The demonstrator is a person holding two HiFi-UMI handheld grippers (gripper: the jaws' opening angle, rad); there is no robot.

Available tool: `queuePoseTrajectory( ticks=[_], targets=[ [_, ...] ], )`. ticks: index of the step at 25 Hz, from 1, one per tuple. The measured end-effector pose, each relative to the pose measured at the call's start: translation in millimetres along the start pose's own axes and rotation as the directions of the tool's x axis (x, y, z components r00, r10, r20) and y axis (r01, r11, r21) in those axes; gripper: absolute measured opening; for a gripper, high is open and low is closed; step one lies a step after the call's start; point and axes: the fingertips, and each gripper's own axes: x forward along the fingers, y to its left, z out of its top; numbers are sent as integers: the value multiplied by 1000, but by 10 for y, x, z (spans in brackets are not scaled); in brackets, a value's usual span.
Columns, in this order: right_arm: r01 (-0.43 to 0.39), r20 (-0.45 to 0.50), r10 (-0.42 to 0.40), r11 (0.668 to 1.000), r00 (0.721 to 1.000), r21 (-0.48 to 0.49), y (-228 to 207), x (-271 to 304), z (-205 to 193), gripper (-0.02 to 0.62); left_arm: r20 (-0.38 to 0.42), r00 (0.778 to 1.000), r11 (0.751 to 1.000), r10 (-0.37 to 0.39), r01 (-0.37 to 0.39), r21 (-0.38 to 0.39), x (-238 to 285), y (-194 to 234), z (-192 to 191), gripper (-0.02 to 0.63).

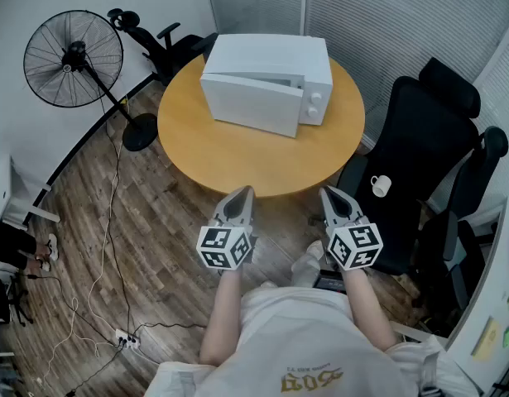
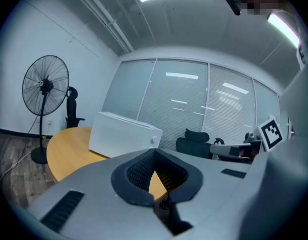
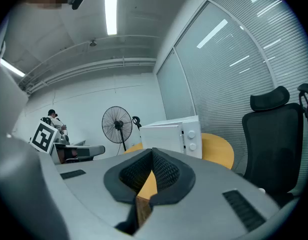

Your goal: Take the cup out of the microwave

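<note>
A white microwave [image 1: 266, 81] stands on the round wooden table [image 1: 237, 160], its knobs at the right of its front. Its inside is hidden, and no cup shows in it. A small white cup [image 1: 381, 185] sits on the seat of a black office chair [image 1: 420, 139] to the table's right. My left gripper [image 1: 240, 198] and right gripper [image 1: 334, 197] hover side by side over the table's near edge, both shut and empty. The left gripper view shows the left gripper [image 2: 155, 156] pointing at the microwave [image 2: 124, 134]. In the right gripper view, the right gripper [image 3: 152, 156] points at the microwave [image 3: 174, 134] too.
A black standing fan [image 1: 74, 59] is left of the table on the wood floor, with cables [image 1: 105, 263] trailing from it. Another black chair [image 1: 167, 48] stands behind the table. Glass walls with blinds [image 1: 386, 15] close the back.
</note>
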Motion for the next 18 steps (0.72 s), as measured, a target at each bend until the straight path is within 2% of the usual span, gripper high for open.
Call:
queuePoseTrajectory(
  ticks=[9,12,13,14,15,16,18],
  targets=[
    [12,-14,-11,1000,1000,19,-24,-109,-68,11,-14,1000,1000,4,-4,24,-27,-84,-55,12],
    [-18,7,18,996,1000,82,-3,-140,-67,11,-12,1000,1000,-8,8,2,-47,-106,-48,14],
    [-47,30,44,992,999,121,24,-151,-40,11,-10,1000,1000,-17,17,-19,-48,-110,-47,65],
    [-76,52,69,985,996,152,52,-160,-4,60,-8,1000,999,-26,25,-44,-41,-110,-44,192],
    [-93,67,83,982,994,166,70,-165,36,190,-5,1000,997,-29,29,-68,-32,-102,-34,255],
    [-90,73,80,983,994,158,68,-167,74,253,1,1000,996,-27,27,-85,-28,-87,-14,308],
    [-55,68,48,993,997,105,31,-176,131,273,15,1000,996,-15,16,-91,-31,-62,43,345]
  ],
)
